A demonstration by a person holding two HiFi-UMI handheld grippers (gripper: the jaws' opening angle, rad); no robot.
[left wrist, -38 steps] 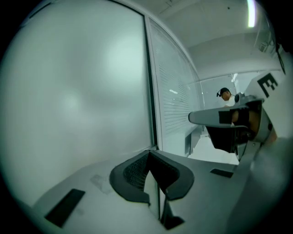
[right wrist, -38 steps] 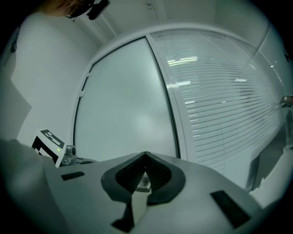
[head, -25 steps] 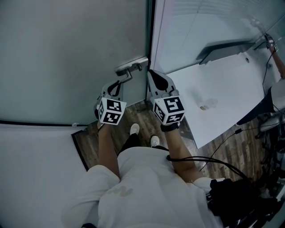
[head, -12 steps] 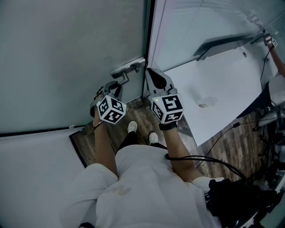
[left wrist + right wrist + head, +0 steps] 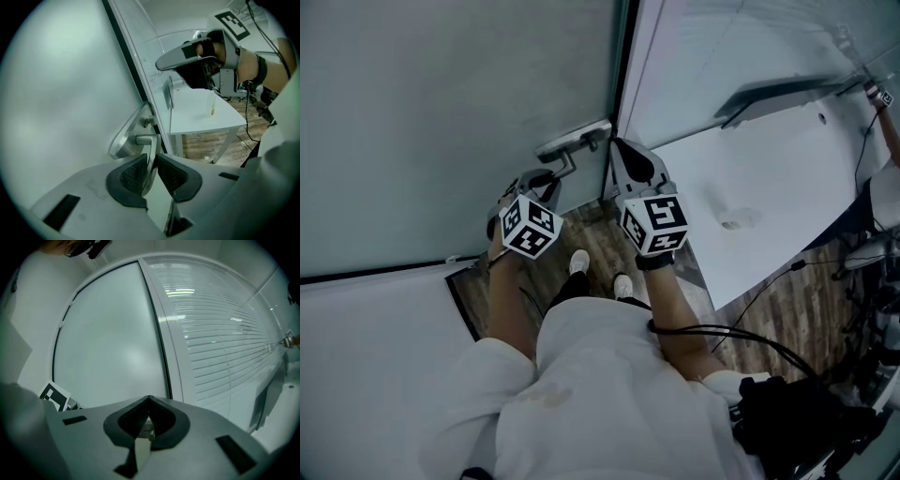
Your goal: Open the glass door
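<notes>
Fingers (image 5: 132, 174) of the left gripper (image 5: 151, 159) have just been opening and stand slightly apart astride the handle (image 5: 149, 140). The left pad touches the lever; no firm clamp is evident. The handle sits at the right edge of the door (image 5: 441, 112), beside the frame. Right gripper (image 5: 149, 399): fingers clenched together, empty, facing the door edge.

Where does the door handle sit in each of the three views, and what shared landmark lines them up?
Head view: the door handle is above centre, just left of the dark door edge.
Left gripper view: the handle is just below centre, right of the frosted pane.
Right gripper view: the handle is not clearly in it.
Shared landmark: the dark door edge, visible in all three views.
</notes>
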